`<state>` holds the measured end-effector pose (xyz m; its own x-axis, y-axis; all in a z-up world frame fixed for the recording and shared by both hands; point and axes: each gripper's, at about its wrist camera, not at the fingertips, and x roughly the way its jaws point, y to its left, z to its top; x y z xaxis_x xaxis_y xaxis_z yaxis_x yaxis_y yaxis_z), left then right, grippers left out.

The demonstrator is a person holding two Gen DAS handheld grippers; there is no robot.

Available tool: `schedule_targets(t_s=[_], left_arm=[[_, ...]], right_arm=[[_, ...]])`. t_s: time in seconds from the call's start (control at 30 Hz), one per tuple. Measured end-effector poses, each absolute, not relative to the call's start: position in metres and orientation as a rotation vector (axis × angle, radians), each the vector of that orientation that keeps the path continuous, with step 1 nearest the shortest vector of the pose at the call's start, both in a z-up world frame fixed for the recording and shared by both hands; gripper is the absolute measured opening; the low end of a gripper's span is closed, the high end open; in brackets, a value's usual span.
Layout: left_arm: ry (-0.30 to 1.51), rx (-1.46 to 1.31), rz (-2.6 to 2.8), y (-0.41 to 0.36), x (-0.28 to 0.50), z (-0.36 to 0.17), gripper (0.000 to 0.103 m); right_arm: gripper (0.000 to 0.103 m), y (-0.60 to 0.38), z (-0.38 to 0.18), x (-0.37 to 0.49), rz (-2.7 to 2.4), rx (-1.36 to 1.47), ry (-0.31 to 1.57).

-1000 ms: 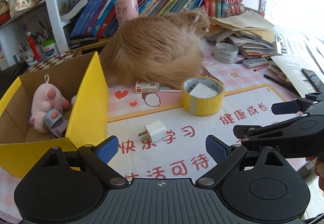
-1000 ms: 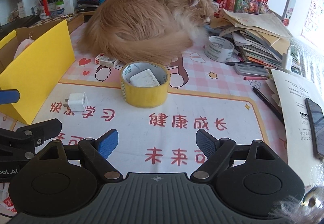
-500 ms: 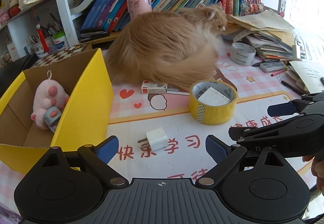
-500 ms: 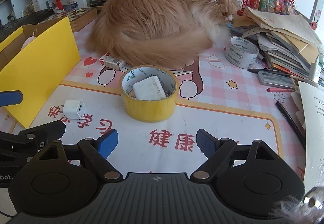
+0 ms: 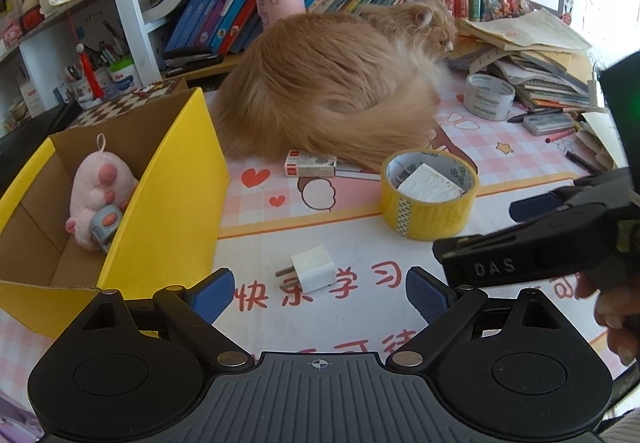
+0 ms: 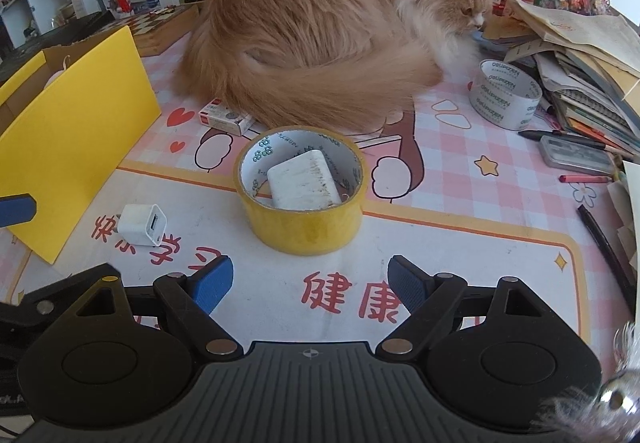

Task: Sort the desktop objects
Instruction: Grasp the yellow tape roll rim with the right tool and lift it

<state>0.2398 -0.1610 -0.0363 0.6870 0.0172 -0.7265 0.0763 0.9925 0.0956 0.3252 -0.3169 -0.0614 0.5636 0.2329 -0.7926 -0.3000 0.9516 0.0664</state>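
Nearest the viewer, the left hand-held gripper (image 5: 320, 293) hovered low over the tabletop (image 5: 360, 255) with its blue-padded fingers spread apart and empty, and the right hand-held gripper (image 6: 310, 279) hovered the same way, also apart and holding nothing. Just beyond the left one lay a small white charger plug (image 5: 313, 268) on its side on the printed mat, its metal prongs pointing left. Just beyond the right one stood a roll of yellow tape (image 6: 302, 191) with a white block (image 6: 304, 186) resting inside its ring. To the left stood an open yellow box (image 5: 168, 203) already holding a pink plush toy (image 5: 98, 189). Behind the tape, a small red-and-white carton (image 6: 226, 117) lay touching the tail of a large ginger cat (image 5: 332, 83) curled on the tabletop. Farther right were a grey tape roll (image 6: 506, 95), pens and a slumping stack of papers (image 6: 576, 55), with bookshelves at the back. The two tools were close together, so reaching at once could knock them. Lifting the yellow roll would likely leave the loose block behind or spill it, and any move near the carton could startle the cat.
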Motion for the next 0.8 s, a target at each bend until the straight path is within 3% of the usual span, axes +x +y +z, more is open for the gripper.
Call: schedule_targets(t_s=[0.23, 0.43, 0.8], left_arm=[[0.835, 0.14, -0.038, -0.16, 0.242, -0.038, 0.095], [0.848, 0.139, -0.045, -0.159, 0.245, -0.04, 0.095], [0.88, 0.091, -0.051, -0.162, 0.265, -0.056, 0.089]], right_arm=[[0.084, -0.307, -0.073, 0.353, 0.34, -0.097, 0.946], [0.091, -0.29, -0.078, 0.377, 0.365, -0.175, 0.93], [0.087, -0.291, -0.081, 0.391, 0.386, -0.156, 0.923]])
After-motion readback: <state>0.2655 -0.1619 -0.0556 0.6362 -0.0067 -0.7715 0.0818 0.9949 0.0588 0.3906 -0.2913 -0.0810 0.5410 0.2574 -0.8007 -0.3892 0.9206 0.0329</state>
